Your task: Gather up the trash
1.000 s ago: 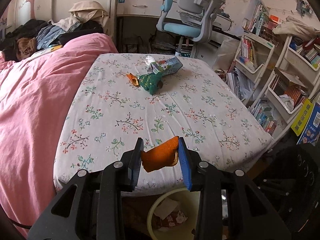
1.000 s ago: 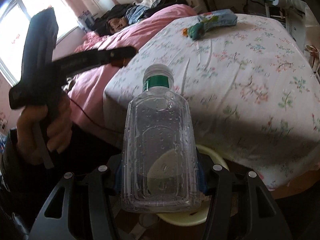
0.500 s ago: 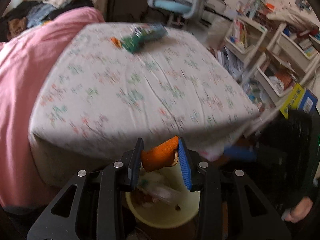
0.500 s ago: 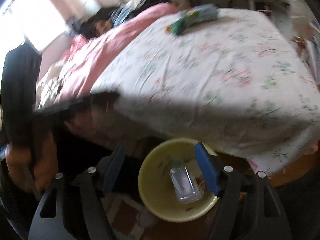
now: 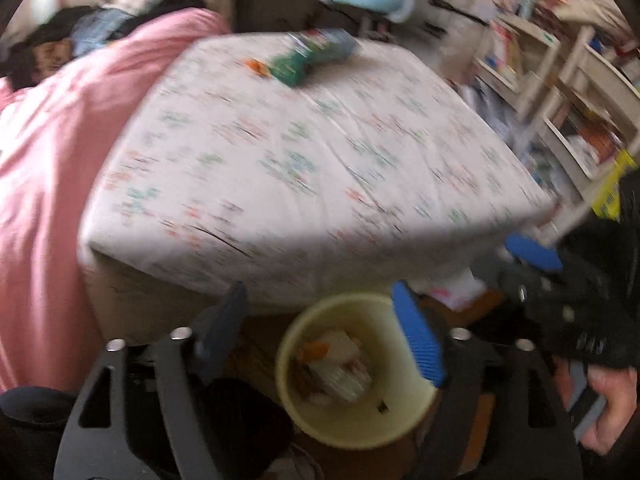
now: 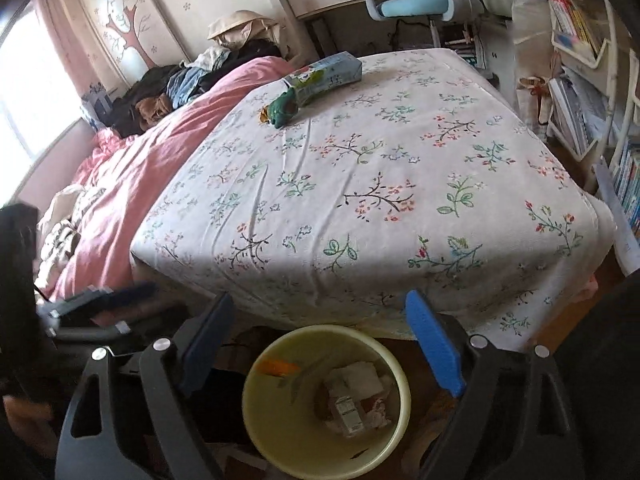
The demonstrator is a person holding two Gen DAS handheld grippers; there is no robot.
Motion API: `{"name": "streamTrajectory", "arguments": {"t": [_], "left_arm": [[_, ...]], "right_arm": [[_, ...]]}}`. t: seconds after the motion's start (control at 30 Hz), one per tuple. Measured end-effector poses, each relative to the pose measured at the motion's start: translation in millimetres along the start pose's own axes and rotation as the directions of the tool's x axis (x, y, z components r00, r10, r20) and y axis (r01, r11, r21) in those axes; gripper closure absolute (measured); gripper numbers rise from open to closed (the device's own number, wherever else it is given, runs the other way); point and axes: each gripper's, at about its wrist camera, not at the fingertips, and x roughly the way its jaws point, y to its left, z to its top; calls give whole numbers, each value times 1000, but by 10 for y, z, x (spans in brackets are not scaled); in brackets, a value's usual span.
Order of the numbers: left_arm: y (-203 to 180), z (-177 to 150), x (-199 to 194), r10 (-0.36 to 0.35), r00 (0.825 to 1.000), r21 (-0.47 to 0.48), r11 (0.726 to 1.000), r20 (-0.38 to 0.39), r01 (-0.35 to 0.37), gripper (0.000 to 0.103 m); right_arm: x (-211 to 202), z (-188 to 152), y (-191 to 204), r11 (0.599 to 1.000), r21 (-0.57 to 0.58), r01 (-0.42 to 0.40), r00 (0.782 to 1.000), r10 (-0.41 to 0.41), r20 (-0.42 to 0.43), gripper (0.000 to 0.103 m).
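Released since the earlier frames, the orange peel and clear bottle are now seen in the yellow bin, both the left gripper and right gripper having just been opened and left empty, while the green wrapper and carton remain uncollected on the bed.

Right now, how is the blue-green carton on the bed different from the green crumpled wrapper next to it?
The carton is long, boxy and keeps its shape; the green wrapper is smaller, crumpled and lumpy. The carton lies farther back; the wrapper sits nearer the bin. Both rest on the flowery sheet, touching.
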Motion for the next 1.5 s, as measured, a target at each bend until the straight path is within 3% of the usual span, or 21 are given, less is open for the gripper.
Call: {"name": "streamTrajectory", "arguments": {"t": [0.17,0.47,1.5], "left_arm": [[173,77,-99,33,997,-81,996,73,-27,15],[259,121,-86,59,995,-119,992,77,-50,11],[252,96,-72,61,995,-124,991,75,-52,9]], "right_arm": [[61,-26,82,999,-44,25,1000,-26,-11,17],[147,-127,328,981,-194,27,999,-34,-32,15],[210,-179,410,977,-210,29,998,-41,-52,14]]}}
